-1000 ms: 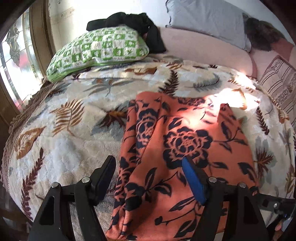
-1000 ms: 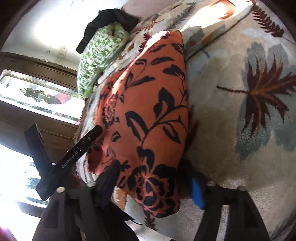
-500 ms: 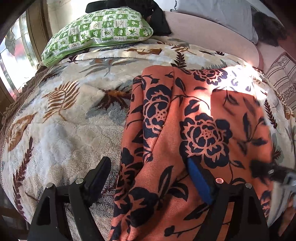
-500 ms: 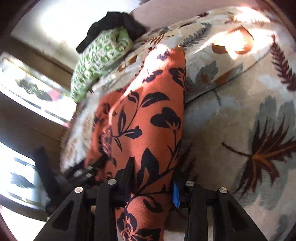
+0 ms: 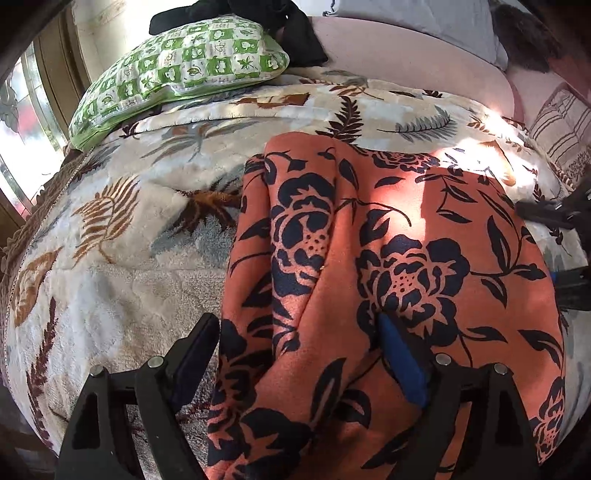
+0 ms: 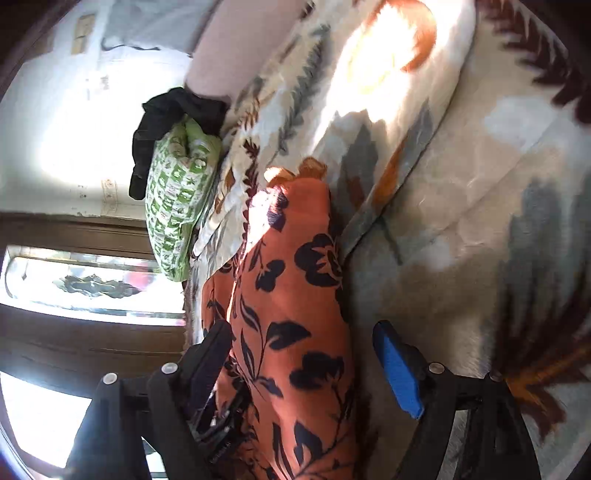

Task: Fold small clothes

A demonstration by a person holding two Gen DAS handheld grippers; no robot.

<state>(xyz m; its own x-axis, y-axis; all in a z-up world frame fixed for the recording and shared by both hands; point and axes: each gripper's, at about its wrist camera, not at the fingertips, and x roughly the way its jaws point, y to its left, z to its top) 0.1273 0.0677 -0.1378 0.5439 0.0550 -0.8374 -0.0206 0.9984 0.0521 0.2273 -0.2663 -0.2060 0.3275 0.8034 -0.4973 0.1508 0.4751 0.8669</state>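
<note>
An orange garment with a black flower print (image 5: 369,258) lies on the leaf-patterned blanket (image 5: 122,240), folded over along its left side. My left gripper (image 5: 295,354) is open, its jaws wide apart over the garment's near left part. My right gripper (image 6: 303,354) is open, with the garment's right edge (image 6: 295,295) lying between its jaws. The right gripper also shows at the right edge of the left wrist view (image 5: 565,221).
A green checked pillow (image 5: 177,70) with a black cloth (image 5: 295,29) on it lies at the head of the bed. A grey pillow (image 5: 424,18) and a striped cushion (image 5: 565,125) lie at the far right. A window (image 6: 85,284) is on the left.
The right gripper was shut on the garment's edge half a second ago and has opened. The garment now lies flat. The left gripper has moved slightly forward over it.
</note>
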